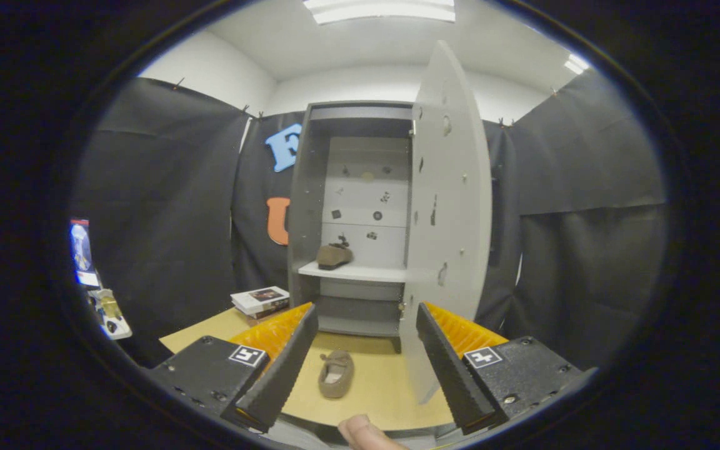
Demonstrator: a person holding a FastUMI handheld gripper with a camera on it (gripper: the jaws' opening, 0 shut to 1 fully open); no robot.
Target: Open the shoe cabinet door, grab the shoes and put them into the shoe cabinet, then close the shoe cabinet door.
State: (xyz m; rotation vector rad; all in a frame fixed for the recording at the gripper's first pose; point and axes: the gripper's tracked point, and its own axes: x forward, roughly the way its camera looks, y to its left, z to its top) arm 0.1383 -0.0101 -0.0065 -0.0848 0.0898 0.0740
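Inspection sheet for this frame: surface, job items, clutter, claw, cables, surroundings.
Surface: tan tabletop, carries the cabinet, books and one shoe.
Job's things: shoe cabinet with door swung open; one shoe on the shelf; second shoe on the table, between the fingers and just ahead of them.
Clutter: stack of books beside the cabinet.
Claw: claw open, holding nothing; a fingertip of the person below it.
Cables: nothing seen.
Surroundings: black cloth walls, ceiling light, small device on a stand off the table.
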